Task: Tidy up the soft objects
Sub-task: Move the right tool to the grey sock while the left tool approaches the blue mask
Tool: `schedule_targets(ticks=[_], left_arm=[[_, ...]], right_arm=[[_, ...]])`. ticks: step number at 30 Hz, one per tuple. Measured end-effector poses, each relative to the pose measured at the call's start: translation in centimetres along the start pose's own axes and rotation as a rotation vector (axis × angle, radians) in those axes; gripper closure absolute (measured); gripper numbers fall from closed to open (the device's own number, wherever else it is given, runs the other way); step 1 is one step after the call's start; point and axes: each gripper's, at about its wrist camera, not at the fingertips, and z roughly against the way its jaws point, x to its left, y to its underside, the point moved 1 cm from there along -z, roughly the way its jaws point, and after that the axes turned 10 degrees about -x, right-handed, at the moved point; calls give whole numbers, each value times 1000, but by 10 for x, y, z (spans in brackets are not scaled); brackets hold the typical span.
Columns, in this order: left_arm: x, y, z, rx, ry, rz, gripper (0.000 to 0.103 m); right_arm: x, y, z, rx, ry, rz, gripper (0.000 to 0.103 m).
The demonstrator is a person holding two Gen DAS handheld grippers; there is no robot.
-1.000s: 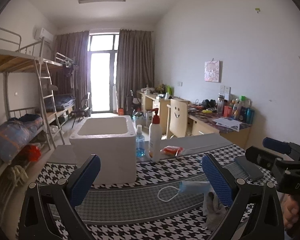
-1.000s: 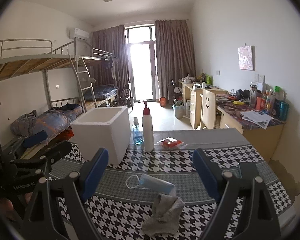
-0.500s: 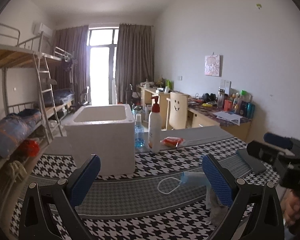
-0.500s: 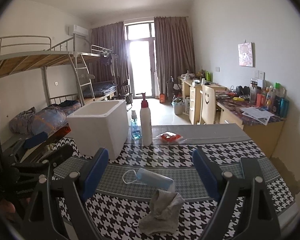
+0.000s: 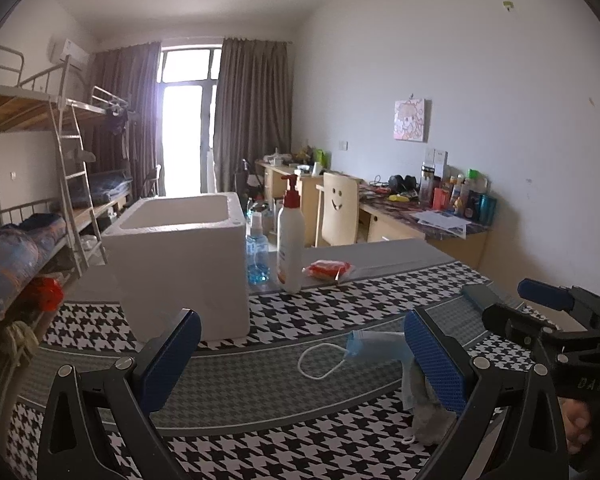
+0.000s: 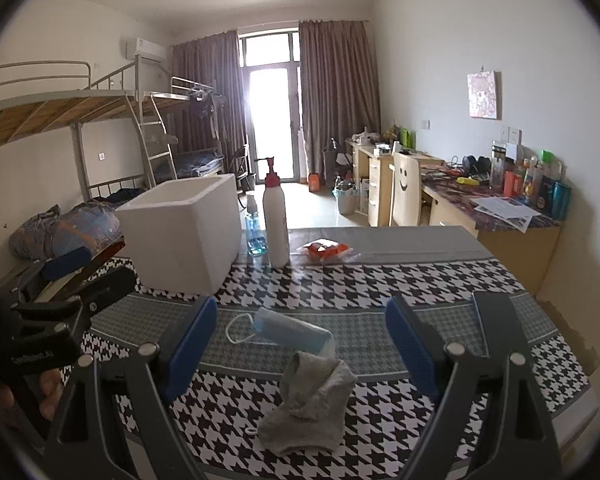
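Compared with a second ago, both cameras sit a little closer to the tabletop (image 6: 380, 280) and slightly lower, so the foam box (image 6: 184, 236) and the bottles look larger; the things on the cloth have not shifted. The left hand-held gripper (image 5: 300, 360) is spread wide with nothing between its blue pads (image 5: 432, 360), and the right hand-held gripper (image 6: 300, 344) is likewise spread and empty, both held above the near part of the tabletop. The gray sock (image 6: 312, 404) lies crumpled on the black-and-white houndstooth cloth, framed between the right fingers in that view, its upper end touching the blue face mask (image 6: 292, 330), which lies just behind it with its white ear loop (image 5: 320, 362) trailing to the left. In the left view the sock (image 5: 424, 416) is mostly hidden behind the right-side finger. Farther back the open white foam box stands on the left part of the tabletop; just to its right are a small blue bottle (image 5: 257, 254) and a tall white pump bottle (image 5: 290, 240), then a red packet (image 5: 326, 270) lying flat. Beyond the tabletop the room holds metal bunk beds (image 6: 80, 120) along the left wall, a cluttered desk (image 6: 496, 204) along the right wall, and a curtained balcony door (image 6: 270, 120) at the far end. The cloth between the box and the mask is bare, and the right edge of the tabletop lies well apart from the sock.
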Motion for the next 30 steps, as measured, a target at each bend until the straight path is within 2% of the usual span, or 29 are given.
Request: schedule_targets(ticks=[12, 15, 20, 30], left_arm=[[-14, 5, -28, 82, 50, -47, 1], [-16, 7, -36, 123, 100, -39, 1], [-21, 8, -48, 145, 112, -50, 1], [-46, 14, -74, 164, 154, -185, 1]], right_arm=[[-11, 23, -5, 51, 6, -32, 14], [-16, 27, -4, 61, 3, -42, 14], [-25, 35, -6, 79, 18, -65, 14], [-32, 46, -9, 109, 38, -89, 14]])
